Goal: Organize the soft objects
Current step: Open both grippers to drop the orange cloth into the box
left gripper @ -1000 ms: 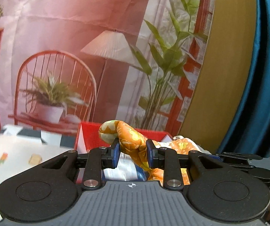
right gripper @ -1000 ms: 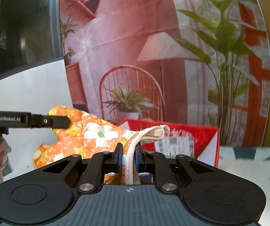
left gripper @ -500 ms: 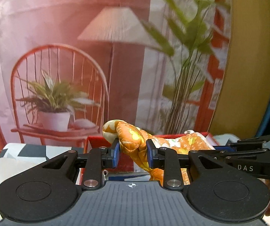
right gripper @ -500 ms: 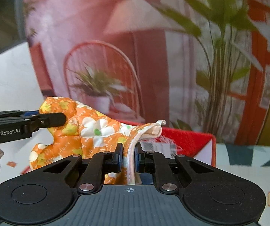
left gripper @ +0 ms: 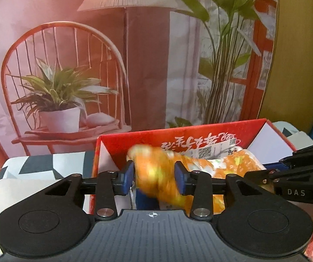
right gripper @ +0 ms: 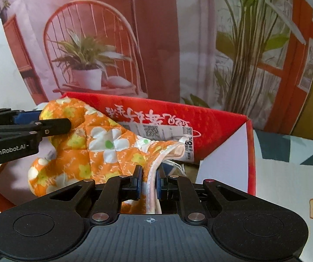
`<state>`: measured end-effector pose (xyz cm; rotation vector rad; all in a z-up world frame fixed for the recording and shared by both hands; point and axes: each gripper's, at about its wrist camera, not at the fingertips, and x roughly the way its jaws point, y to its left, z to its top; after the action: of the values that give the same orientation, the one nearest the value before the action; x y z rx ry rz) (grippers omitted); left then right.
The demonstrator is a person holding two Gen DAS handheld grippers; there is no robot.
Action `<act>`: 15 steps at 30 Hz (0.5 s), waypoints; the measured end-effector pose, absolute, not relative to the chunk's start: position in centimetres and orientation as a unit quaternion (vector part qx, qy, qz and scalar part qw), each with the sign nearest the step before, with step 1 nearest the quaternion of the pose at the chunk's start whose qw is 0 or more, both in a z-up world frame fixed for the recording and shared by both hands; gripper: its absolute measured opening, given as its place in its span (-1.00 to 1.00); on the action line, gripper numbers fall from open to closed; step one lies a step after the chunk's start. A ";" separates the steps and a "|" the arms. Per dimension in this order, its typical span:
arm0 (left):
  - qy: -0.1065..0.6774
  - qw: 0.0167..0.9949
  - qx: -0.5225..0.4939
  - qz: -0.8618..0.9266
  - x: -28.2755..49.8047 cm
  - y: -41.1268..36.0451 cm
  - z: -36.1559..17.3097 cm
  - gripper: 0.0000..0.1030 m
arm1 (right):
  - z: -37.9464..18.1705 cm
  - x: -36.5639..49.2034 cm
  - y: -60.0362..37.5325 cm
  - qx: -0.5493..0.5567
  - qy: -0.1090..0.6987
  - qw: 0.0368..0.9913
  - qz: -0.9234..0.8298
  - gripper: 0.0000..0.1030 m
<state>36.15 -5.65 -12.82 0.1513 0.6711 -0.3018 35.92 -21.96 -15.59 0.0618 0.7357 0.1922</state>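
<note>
Orange floral mitt (right gripper: pixel 95 144) over red box (right gripper: pixel 222 118), backdrop (right gripper: pixel 156 43) behind

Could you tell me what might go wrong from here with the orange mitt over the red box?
1. The left gripper is opening around the orange floral mitt, so that blurred end may drop outside the red box.
2. The right gripper pinches only the mitt's pale hem, which could slip.
3. The mitt may cover the labelled packet already inside.
</note>
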 end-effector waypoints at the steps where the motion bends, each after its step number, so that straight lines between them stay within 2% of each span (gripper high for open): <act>1: 0.328 0.930 0.076 -0.146 36.1 -5.6 -12.8 -0.01 | -15.7 36.0 -21.9 0.029 0.362 0.927 0.090 -0.78; 2: 0.326 0.931 0.075 -0.145 36.1 -5.5 -12.8 0.09 | -15.7 36.1 -21.9 0.029 0.365 0.927 0.086 -0.77; 5: 0.323 0.932 0.073 -0.147 35.7 -5.3 -12.4 0.18 | -15.8 36.0 -21.8 0.023 0.369 0.926 0.078 -0.71; 6: 0.323 0.932 0.071 -0.148 35.6 -5.2 -12.2 0.21 | -15.7 35.8 -21.7 0.016 0.366 0.927 0.076 -0.63; 8: 0.323 0.932 0.066 -0.153 34.9 -5.1 -11.9 0.41 | -15.4 35.4 -21.3 0.002 0.361 0.929 0.075 -0.37; 10: 0.321 0.932 0.058 -0.161 34.0 -4.9 -11.5 0.57 | -15.0 34.8 -21.1 -0.004 0.352 0.933 0.075 0.08; 12: 0.317 0.932 0.048 -0.168 33.1 -4.5 -11.2 0.73 | -14.6 33.8 -20.8 -0.013 0.340 0.937 0.077 0.31; 14: 0.316 0.933 0.037 -0.170 32.1 -4.0 -11.0 0.97 | -14.4 32.9 -20.5 -0.023 0.332 0.940 0.073 0.48; 15: 0.317 0.933 0.032 -0.168 31.7 -3.7 -10.9 1.00 | -14.3 32.4 -20.5 -0.028 0.328 0.942 0.069 0.67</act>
<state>31.66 -3.72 -10.90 0.0659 0.6478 -0.3446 32.39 -20.47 -14.34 -0.0562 0.6694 0.1410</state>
